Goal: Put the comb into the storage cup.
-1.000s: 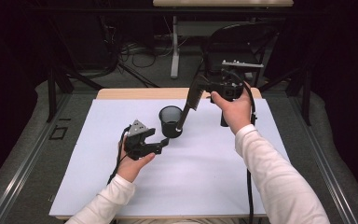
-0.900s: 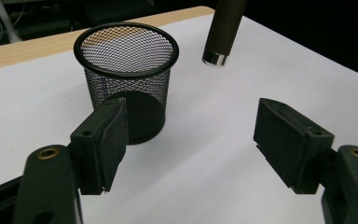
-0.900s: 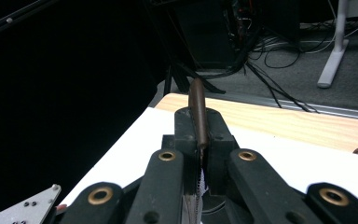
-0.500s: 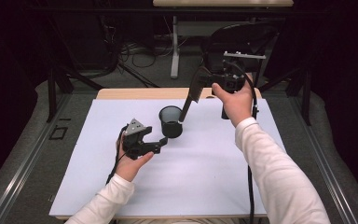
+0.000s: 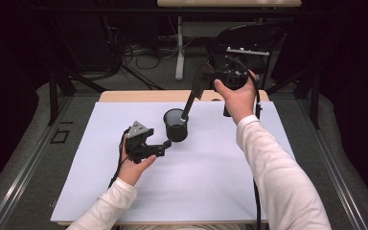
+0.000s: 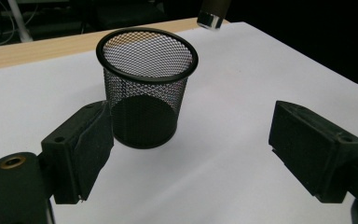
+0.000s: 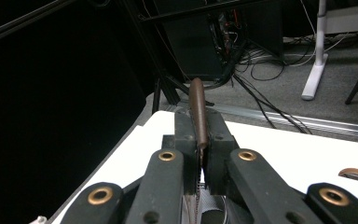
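Note:
A black mesh cup [image 5: 176, 125] stands upright on the white mat [image 5: 211, 172]; it looks empty in the left gripper view [image 6: 145, 88]. My left gripper [image 5: 165, 145] lies low just in front of it. Its jaws have just been opening and now stand wide [image 6: 191, 149], with the cup a little beyond them, nearer the left pad [image 6: 95, 147]. My right gripper [image 5: 197, 88] is raised behind the cup, shut on a dark brown pen [image 5: 188, 108] that slants down toward the rim. The pen [image 7: 197, 107] sticks out past the closed jaws [image 7: 199, 140]. Its tip [image 6: 212, 11] hangs above the cup.
The mat lies on a wooden table whose bare edge [image 5: 139, 96] runs along the back. Black frame rails [image 5: 24, 163] flank both sides. Behind the table are floor cables [image 5: 139, 52], a white stand [image 5: 179, 52] and a dark chair [image 5: 254, 43].
The left gripper's jaws have spread wider beside the cup. The right hand with the pen has drifted slightly up; the cup has not moved.

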`<state>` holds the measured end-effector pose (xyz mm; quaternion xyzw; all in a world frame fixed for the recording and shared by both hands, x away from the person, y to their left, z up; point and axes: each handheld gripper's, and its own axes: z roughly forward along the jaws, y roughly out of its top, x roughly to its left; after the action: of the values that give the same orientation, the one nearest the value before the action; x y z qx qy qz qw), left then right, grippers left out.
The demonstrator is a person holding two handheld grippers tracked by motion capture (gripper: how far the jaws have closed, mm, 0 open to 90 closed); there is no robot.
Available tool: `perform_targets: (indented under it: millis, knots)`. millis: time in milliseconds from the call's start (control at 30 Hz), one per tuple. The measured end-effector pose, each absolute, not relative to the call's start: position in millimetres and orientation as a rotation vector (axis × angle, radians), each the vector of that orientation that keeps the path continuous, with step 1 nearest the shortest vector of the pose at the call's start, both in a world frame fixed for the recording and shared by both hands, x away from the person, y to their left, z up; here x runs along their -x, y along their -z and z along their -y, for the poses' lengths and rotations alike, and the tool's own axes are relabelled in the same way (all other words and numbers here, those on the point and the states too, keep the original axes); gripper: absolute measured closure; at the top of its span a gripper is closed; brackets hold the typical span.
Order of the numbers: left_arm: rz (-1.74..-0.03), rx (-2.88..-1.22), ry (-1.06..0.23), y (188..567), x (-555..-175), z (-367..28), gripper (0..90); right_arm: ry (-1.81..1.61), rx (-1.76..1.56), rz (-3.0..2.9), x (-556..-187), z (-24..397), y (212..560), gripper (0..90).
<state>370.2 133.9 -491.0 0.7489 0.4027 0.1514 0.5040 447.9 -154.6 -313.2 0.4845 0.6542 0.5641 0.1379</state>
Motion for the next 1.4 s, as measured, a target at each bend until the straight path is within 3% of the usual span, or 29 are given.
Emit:
perform_targets:
  millis: [400, 533, 1033, 1167, 1400]
  knots:
    - [-0.975, -1.81, -0.358, 492, -372, -135, 13.3, -1.616, -1.428, -1.867, -457, 151, 318, 87.0]
    - [-0.973, -1.802, -0.35, 492, -372, -135, 8.8, -1.61, -1.442, -1.859, -460, 151, 320, 87.0]
    - [-0.984, -1.8, -0.375, 492, -374, -138, 5.9, -1.601, -1.465, -1.837, -472, 141, 331, 87.0]
    - [-0.969, -1.822, -0.395, 493, -375, -139, 0.6, -1.589, -1.469, -1.842, -474, 137, 335, 87.0]
    - [-0.98, -1.803, -0.38, 493, -376, -142, 0.5, -1.575, -1.478, -1.859, -477, 130, 343, 86.9]
